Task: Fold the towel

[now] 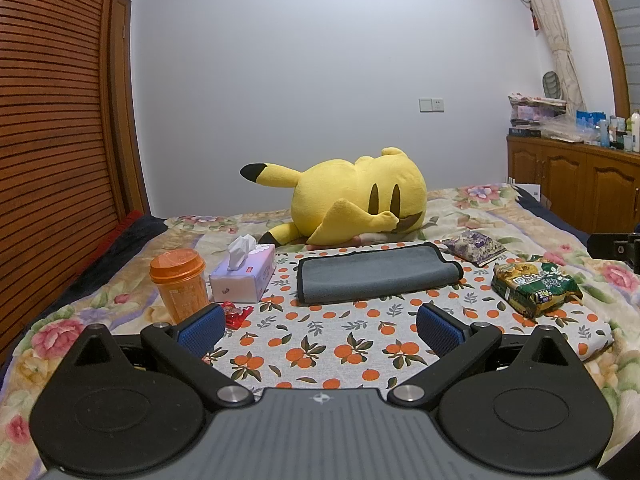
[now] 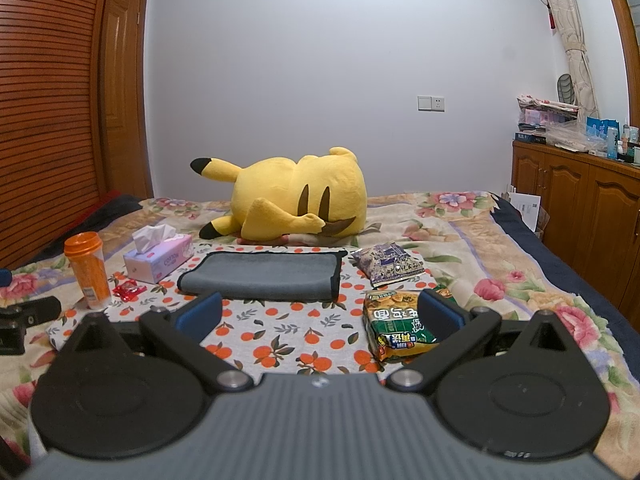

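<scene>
A grey towel (image 1: 376, 276) with a dark hem lies folded into a flat rectangle on an orange-print cloth (image 1: 340, 344) on the bed. It also shows in the right wrist view (image 2: 264, 276). My left gripper (image 1: 320, 326) is open and empty, held back from the towel's near edge. My right gripper (image 2: 320, 316) is open and empty, also short of the towel, with its right finger over a green snack bag (image 2: 400, 328). Neither gripper touches the towel.
An orange cup (image 1: 182, 284), a tissue box (image 1: 244, 274) and a red wrapper (image 1: 236, 314) sit left of the towel. A purple snack bag (image 1: 474, 246) and the green snack bag (image 1: 534, 288) lie to its right. A yellow plush toy (image 1: 356, 196) lies behind it.
</scene>
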Motion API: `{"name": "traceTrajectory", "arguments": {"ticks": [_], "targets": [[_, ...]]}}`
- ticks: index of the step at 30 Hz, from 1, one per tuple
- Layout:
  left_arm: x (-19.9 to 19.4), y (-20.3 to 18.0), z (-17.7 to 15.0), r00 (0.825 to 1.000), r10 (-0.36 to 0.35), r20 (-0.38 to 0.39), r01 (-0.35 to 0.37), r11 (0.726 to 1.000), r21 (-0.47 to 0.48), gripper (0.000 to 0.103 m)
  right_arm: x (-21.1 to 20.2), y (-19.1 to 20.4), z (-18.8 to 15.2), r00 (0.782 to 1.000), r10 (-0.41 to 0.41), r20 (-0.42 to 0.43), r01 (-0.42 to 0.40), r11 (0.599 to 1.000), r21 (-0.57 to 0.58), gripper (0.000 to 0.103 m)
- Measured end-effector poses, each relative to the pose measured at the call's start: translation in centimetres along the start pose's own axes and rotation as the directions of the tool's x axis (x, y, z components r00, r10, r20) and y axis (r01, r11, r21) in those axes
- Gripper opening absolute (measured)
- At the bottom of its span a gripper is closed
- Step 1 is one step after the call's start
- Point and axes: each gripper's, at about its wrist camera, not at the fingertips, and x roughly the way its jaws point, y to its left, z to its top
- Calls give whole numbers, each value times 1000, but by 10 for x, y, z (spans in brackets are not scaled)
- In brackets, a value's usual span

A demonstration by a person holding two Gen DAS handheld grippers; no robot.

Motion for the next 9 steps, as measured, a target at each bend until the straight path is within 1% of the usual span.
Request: {"name": "traceTrajectory", "arguments": {"ticks": [9], "targets": [[0,1,-1,1000,0,0,0,1000,1,103,0,0,0,1000,0,0,0,1000,0,103]]}}
